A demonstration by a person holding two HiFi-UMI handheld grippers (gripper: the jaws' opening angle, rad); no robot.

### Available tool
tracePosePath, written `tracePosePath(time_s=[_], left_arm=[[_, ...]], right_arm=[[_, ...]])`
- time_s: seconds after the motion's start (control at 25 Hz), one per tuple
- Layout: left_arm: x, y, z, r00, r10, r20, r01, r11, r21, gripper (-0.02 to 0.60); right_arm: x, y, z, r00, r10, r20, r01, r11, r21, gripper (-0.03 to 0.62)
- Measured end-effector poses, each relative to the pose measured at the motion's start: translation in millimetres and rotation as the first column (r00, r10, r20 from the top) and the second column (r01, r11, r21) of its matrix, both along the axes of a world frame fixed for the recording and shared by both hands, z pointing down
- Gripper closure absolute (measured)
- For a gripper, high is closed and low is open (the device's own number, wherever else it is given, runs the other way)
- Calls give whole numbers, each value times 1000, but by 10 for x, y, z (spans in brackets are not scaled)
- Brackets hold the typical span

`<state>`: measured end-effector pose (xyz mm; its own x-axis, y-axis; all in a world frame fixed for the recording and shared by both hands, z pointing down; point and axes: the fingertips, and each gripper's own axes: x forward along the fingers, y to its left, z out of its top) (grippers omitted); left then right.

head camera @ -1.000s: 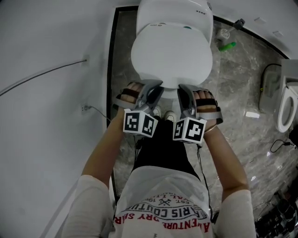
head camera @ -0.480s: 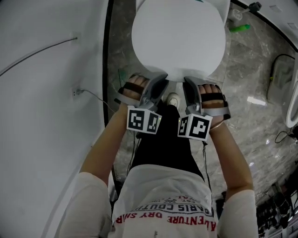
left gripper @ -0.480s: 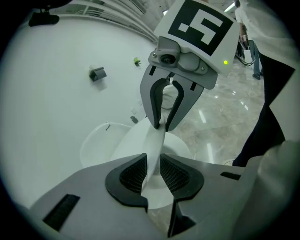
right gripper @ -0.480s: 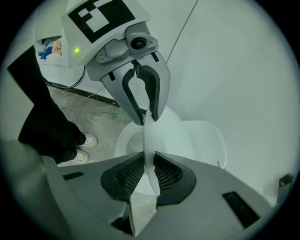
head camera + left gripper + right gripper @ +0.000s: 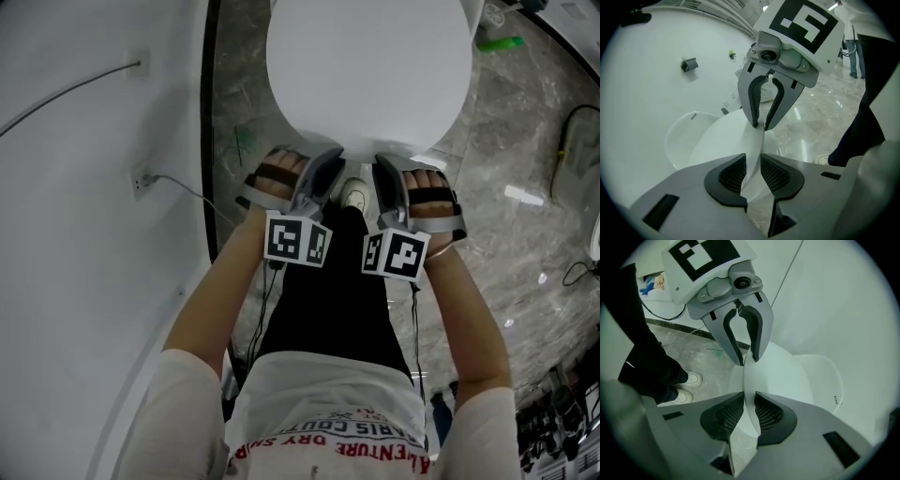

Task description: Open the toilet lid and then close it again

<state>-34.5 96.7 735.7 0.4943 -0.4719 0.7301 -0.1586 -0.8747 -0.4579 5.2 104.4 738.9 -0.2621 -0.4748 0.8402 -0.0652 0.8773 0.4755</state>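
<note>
The white toilet lid (image 5: pixel 370 75) fills the top of the head view as a broad oval, tilted low over the bowl. Both grippers hold its front rim side by side. My left gripper (image 5: pixel 330 156) has the rim between its pads (image 5: pixel 732 172); its jaws are opening, though the pads still look to be against the rim. My right gripper (image 5: pixel 382 161) is shut on the same rim, a hand's width to the right. In the left gripper view the lid (image 5: pixel 719 140) runs from my own jaws to the right gripper (image 5: pixel 761 125). In the right gripper view the lid (image 5: pixel 780 376) reaches the left gripper (image 5: pixel 746 361).
A white wall with a socket and cable (image 5: pixel 141 178) stands to the left. Grey marble floor (image 5: pixel 525 159) surrounds the toilet, with a green object (image 5: pixel 499 43) at the far right. The person's white shoes (image 5: pixel 354 192) are just below the lid's front edge.
Both grippers have come down together with the lid's front rim. The lid now lies flatter and looks larger, and the tank has slid out of the top of the head view.
</note>
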Motion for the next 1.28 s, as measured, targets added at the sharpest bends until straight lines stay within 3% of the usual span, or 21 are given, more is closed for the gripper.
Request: tracePosePath(time_s=[0.4, 0.68, 0.92, 1.16, 1.24, 1.28], left_arm=[[39, 61, 537, 996, -67, 60, 75, 989, -127, 474], [43, 57, 798, 992, -91, 84, 107, 972, -209, 474], [56, 45, 843, 992, -109, 62, 121, 960, -251, 474], [40, 23, 729, 992, -115, 42, 122, 955, -271, 481], [-1, -54, 517, 985, -173, -12, 164, 954, -251, 551], [-29, -114, 389, 977, -207, -45, 191, 951, -244, 555]], right_arm=[[14, 78, 513, 999, -16, -28, 14, 999, -52, 546], [4, 69, 782, 999, 45, -15, -46, 993, -108, 546], [4, 71, 840, 994, 90, 64, -77, 980, -184, 546], [5, 67, 730, 987, 144, 72, -121, 958, -261, 547], [14, 38, 535, 966, 225, 127, -176, 933, -313, 548], [25, -10, 402, 953, 259, 160, -197, 926, -322, 548]])
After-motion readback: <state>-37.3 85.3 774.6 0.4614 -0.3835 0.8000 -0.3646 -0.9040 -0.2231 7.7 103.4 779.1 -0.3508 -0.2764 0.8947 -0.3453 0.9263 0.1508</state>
